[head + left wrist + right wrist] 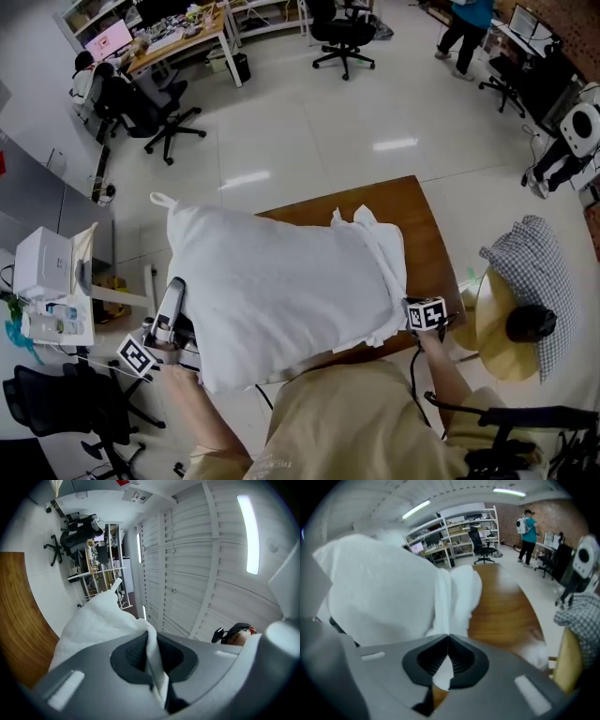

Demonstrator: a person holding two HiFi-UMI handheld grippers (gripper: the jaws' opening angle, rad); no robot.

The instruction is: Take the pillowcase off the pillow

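Pillowcase [375, 253] cloth is pinched in the right gripper [446, 656], whose jaws are clenched on a thin white fold that runs up from between the pads to the bunched, wrinkled mass at the pillow's right end. The left gripper [152, 653] is likewise clamped tight on a fold of white fabric at the near left corner of the pillow [272, 291]. Between the two claws the pillow is held up over the wooden table [422, 234], stretched from left to right and hiding most of the top; only the table's far right corner and a strip along its right edge show bare. The pillow's left part looks plump and smooth, with a small loop at its far left corner, while the gathered case sits in layered folds on the right. Just right of the table stands a chair with a checked cloth [534, 267] draped over it, close to the right claw. To the left, a white machine [42, 272] sits apart from the table. Beyond the far edge lies broad pale tiled floor [309, 131], with office chairs and desks well back.
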